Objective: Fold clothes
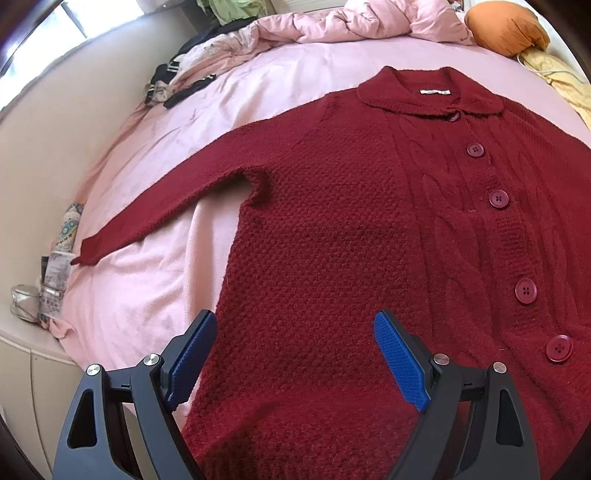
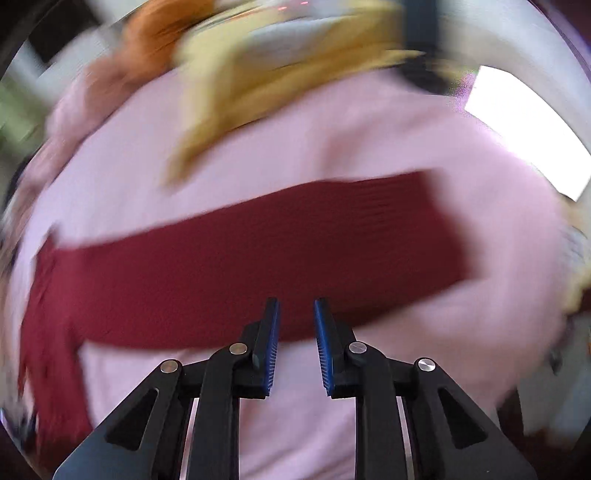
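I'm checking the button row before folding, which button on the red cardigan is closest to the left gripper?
The lowest button on the cardigan, just right of the open left gripper. The other four buttons climb away toward the collar.

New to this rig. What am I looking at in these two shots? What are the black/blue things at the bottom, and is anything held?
There is no robot arm: a person holds a two-finger gripper in each hand, each with a fisheye camera looking along its fingers.

The left wrist view shows the left gripper, jaws wide open, above a dark red buttoned cardigan spread flat on a pink bedsheet. A pink duvet and an orange cushion lie at the far end.

The right wrist view is motion-blurred. The right gripper, jaws open with a narrow gap, points at one sleeve lying across the sheet.

Neither gripper holds anything.
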`<state>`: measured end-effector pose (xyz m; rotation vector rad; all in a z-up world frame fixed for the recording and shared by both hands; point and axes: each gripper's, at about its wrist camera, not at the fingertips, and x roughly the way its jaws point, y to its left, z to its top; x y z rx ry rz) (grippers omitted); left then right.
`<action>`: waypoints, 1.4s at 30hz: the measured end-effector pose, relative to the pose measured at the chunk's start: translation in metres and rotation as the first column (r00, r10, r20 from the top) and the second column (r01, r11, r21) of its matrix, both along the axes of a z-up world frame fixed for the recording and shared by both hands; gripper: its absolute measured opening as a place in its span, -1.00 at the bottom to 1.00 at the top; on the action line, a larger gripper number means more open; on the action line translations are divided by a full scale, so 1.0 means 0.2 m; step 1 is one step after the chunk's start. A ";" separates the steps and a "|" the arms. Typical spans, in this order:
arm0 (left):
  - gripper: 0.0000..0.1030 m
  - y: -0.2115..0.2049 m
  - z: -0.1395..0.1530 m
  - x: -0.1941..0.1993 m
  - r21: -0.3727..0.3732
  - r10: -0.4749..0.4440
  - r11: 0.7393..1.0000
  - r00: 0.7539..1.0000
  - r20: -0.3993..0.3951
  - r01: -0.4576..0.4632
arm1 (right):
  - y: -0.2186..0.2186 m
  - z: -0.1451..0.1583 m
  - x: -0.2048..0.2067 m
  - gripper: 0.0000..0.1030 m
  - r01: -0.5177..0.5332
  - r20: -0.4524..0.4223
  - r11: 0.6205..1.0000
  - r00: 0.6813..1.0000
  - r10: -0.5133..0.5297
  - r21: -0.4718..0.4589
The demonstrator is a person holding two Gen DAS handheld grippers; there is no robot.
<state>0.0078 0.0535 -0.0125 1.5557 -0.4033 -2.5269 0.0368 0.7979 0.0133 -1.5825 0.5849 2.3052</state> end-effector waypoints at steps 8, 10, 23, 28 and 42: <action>0.69 -0.02 0.01 0.01 0.044 0.004 0.999 1.000 -0.009 -0.003 | -0.43 -0.26 -0.30 -0.59 -0.191 0.154 0.980 0.968 0.196 -0.046; 0.69 -0.03 0.01 0.01 0.056 0.003 0.998 1.000 -0.011 -0.002 | -0.42 -0.24 -0.29 -0.58 -0.152 0.146 0.988 0.977 0.156 -0.036; 0.69 -0.14 0.00 0.03 0.341 -0.076 0.939 0.996 0.057 0.052 | -1.42 0.21 -0.09 -0.37 -0.478 -0.113 0.836 0.878 0.466 -0.269; 0.69 -0.17 -0.01 0.10 0.413 -0.143 0.905 0.987 0.073 0.101 | -1.91 0.05 -0.08 -0.09 -0.577 -0.071 0.723 0.798 0.599 -0.379; 0.69 -0.31 -0.02 0.27 0.532 -0.214 0.834 0.975 0.063 0.149 | -2.05 -0.15 0.45 -0.09 -0.516 0.192 0.710 0.728 0.658 -0.479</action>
